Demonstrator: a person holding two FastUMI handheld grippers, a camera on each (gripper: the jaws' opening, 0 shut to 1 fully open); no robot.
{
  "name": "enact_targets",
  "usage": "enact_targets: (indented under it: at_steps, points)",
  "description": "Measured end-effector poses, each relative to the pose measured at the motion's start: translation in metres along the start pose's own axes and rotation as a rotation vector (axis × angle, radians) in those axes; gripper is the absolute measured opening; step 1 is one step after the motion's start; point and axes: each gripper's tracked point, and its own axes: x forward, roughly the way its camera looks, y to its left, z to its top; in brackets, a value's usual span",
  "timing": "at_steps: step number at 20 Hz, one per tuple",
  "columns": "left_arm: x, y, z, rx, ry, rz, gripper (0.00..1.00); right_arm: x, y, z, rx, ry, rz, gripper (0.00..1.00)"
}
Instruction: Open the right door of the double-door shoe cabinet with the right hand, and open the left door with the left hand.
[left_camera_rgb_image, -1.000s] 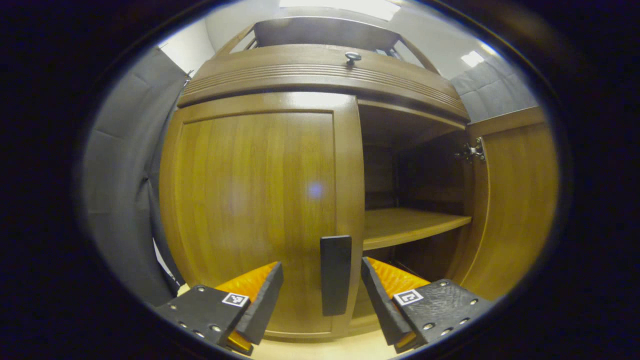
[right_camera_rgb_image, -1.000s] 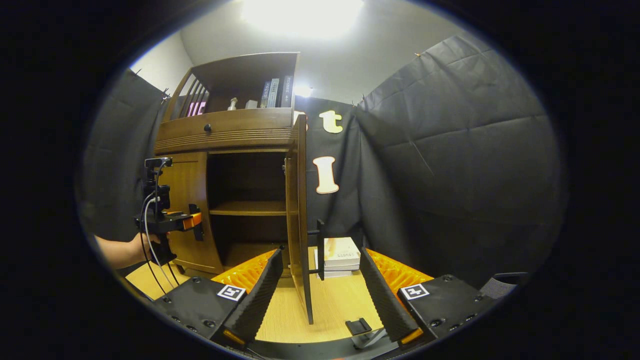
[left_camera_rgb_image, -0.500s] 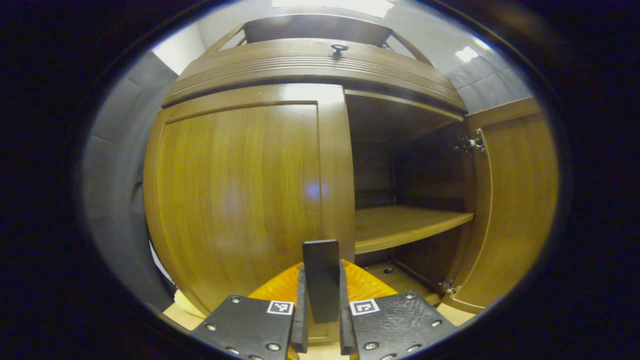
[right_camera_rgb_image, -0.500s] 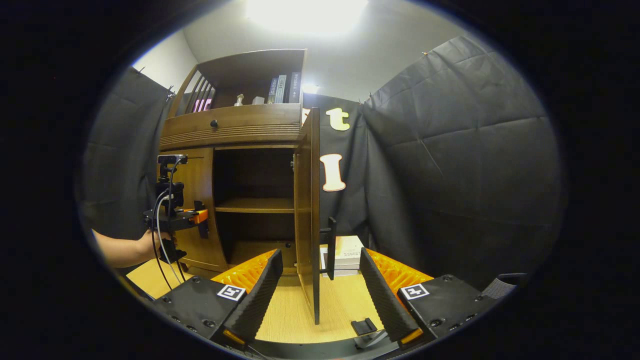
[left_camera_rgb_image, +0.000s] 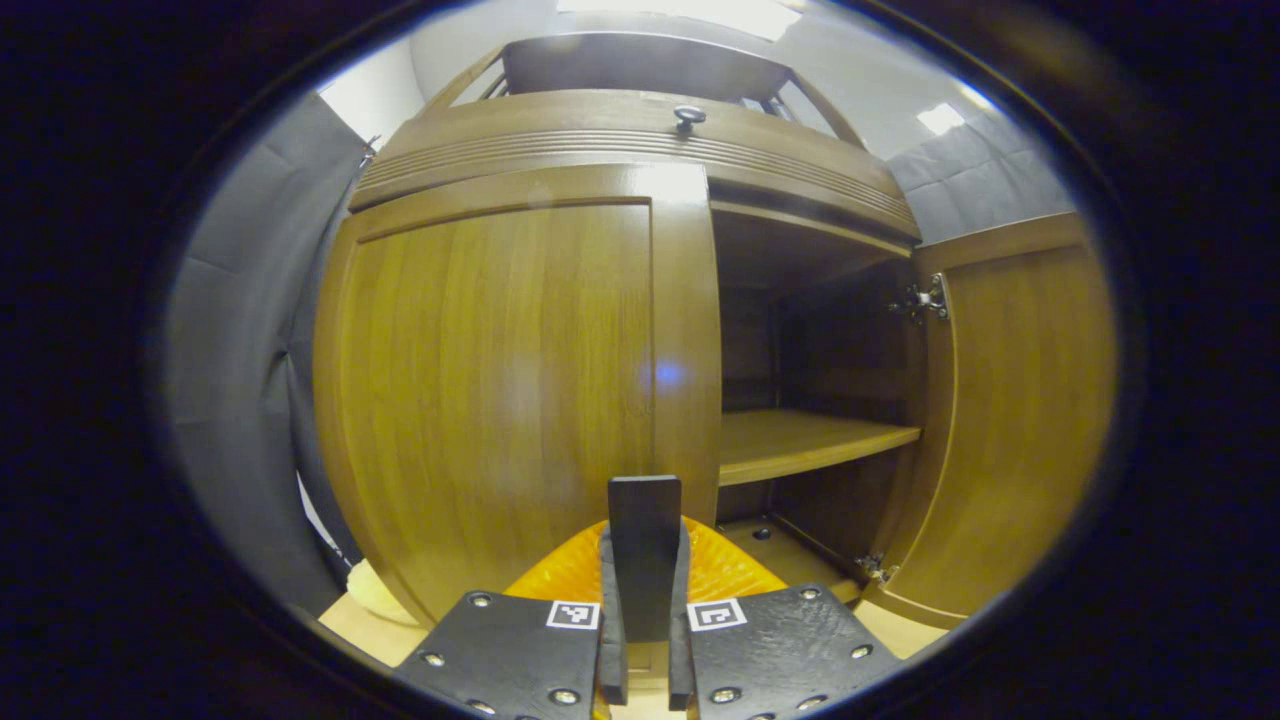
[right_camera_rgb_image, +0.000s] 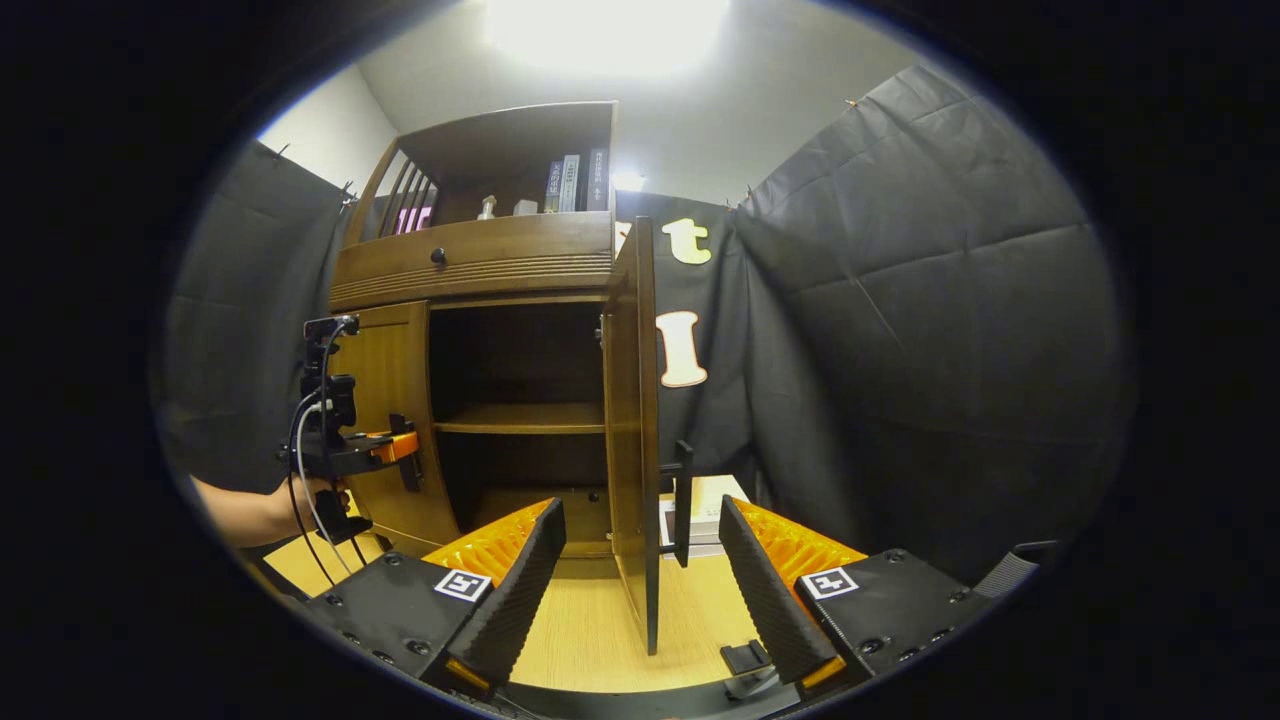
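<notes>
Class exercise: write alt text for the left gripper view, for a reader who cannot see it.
The left gripper is clamped on the dark upright handle of the shoe cabinet's closed left door. Beside it, the right door stands open, showing an empty wooden shelf inside, with a drawer knob above.

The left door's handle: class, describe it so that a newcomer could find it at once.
Start at the wooden shoe cabinet and take its closed left door. At that door's inner edge, low down, sits a dark flat upright handle, pinched by the left gripper; the right door's handle hangs free on the open right door.
</notes>
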Motion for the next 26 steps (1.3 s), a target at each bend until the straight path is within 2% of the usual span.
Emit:
enact_targets:
  at_steps: [1, 5, 6, 9, 10, 11, 12, 19, 26]
  points:
    - [-0.002, 0.000, 0.001, -0.002, 0.002, 0.000, 0.17, 0.001, 0.002, 0.001, -0.002, -0.003, 0.007, 0.96]
    - [-0.026, 0.003, -0.001, -0.006, 0.000, 0.005, 0.20, 0.006, 0.014, 0.001, -0.009, -0.002, 0.047, 0.96]
    - [-0.031, 0.004, -0.003, -0.006, 0.000, 0.005, 0.14, 0.007, 0.016, 0.002, -0.014, -0.004, 0.055, 0.96]
    - [-0.042, 0.007, -0.003, -0.012, -0.001, 0.007, 0.18, 0.010, 0.021, 0.004, -0.015, -0.012, 0.078, 0.96]
    - [-0.045, 0.008, -0.003, -0.016, 0.003, 0.009, 0.20, 0.013, 0.025, 0.004, -0.014, -0.011, 0.086, 0.92]
    - [-0.050, 0.009, -0.004, -0.020, 0.006, 0.012, 0.17, 0.015, 0.028, 0.004, -0.014, -0.012, 0.093, 0.92]
    - [-0.052, 0.010, -0.003, -0.022, 0.010, 0.014, 0.14, 0.019, 0.030, 0.006, -0.016, -0.013, 0.100, 0.96]
    - [-0.071, 0.020, -0.003, -0.014, 0.016, 0.047, 0.19, 0.026, 0.045, 0.005, -0.017, -0.015, 0.142, 0.96]
    - [-0.098, 0.035, -0.005, -0.028, 0.017, 0.063, 0.14, 0.032, 0.063, 0.003, -0.009, -0.013, 0.185, 0.96]
